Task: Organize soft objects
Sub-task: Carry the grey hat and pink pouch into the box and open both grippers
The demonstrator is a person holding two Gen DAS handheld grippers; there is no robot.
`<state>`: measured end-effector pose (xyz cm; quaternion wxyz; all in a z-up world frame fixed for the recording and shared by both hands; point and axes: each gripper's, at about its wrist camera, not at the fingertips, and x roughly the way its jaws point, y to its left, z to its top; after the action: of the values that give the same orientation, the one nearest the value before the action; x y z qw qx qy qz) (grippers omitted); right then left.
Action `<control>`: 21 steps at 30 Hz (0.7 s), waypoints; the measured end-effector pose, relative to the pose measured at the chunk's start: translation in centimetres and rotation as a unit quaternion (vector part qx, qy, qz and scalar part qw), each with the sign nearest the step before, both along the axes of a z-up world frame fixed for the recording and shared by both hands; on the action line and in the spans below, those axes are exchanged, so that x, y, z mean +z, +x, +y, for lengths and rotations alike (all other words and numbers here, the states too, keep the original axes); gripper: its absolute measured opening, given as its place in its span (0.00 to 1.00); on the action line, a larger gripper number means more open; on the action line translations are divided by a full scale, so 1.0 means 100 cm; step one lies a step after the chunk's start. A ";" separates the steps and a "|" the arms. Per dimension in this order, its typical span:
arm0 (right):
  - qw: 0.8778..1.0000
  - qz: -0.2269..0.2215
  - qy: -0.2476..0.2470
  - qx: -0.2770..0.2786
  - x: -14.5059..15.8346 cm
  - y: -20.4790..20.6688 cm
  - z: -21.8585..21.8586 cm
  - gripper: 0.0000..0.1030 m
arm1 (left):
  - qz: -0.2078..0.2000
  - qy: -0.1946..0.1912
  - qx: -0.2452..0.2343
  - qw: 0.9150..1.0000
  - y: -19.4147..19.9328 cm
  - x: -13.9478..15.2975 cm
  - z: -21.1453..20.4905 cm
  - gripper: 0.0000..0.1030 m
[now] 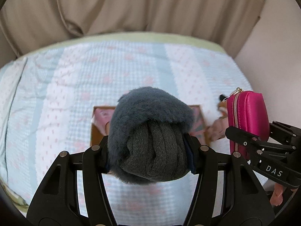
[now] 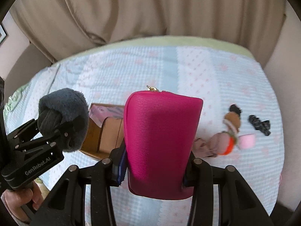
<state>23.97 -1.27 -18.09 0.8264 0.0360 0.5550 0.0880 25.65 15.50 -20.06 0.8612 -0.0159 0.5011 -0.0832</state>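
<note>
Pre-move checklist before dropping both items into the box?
1. Left gripper shut on grey rolled socks: ok.
2. Right gripper shut on pink zip pouch: ok.
3. Pouch zipper closed: ok.
4. Cardboard box open, compartments visible: ok.
5. Free room in box for both: cannot tell.
6. Grippers apart, not touching: ok.

1. I'm looking at a bedroom in a home: a bed (image 1: 75, 86) fills the middle of both views, covered with a pale blue and white quilt (image 2: 188, 71) with pink dots.
2. Beige curtains (image 1: 131, 5) hang across the top of both frames.
3. A plain wall (image 1: 272, 43) shows at right in the left view.
4. A picture frame (image 2: 2, 33) edges in at upper left of the right view.
</note>
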 end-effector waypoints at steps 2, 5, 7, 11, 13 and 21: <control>1.000 0.017 -0.004 0.008 -0.017 0.011 0.013 0.40 | 0.020 0.001 0.002 1.000 0.011 -0.018 0.012 0.52; 0.999 0.041 -0.006 0.025 -0.038 0.023 0.031 0.40 | 0.052 0.000 0.004 0.999 0.028 -0.049 0.025 0.52; 0.997 0.058 -0.010 0.042 -0.056 0.030 0.039 0.40 | 0.075 0.000 0.005 0.997 0.038 -0.070 0.030 0.52; 0.994 0.092 -0.010 0.065 -0.094 0.041 0.052 0.40 | 0.114 -0.002 0.011 0.993 0.056 -0.107 0.036 0.52; 0.992 0.105 -0.011 0.075 -0.110 0.044 0.054 0.40 | 0.130 -0.002 0.015 0.991 0.068 -0.126 0.036 0.52; 0.983 0.139 -0.025 0.121 -0.176 0.060 0.060 0.40 | 0.184 0.012 0.007 0.983 0.101 -0.194 0.024 0.53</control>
<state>29.99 4.76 -35.69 0.7251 -0.0397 0.6667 0.1676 35.77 17.91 -39.47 0.7548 -0.0241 0.6522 -0.0664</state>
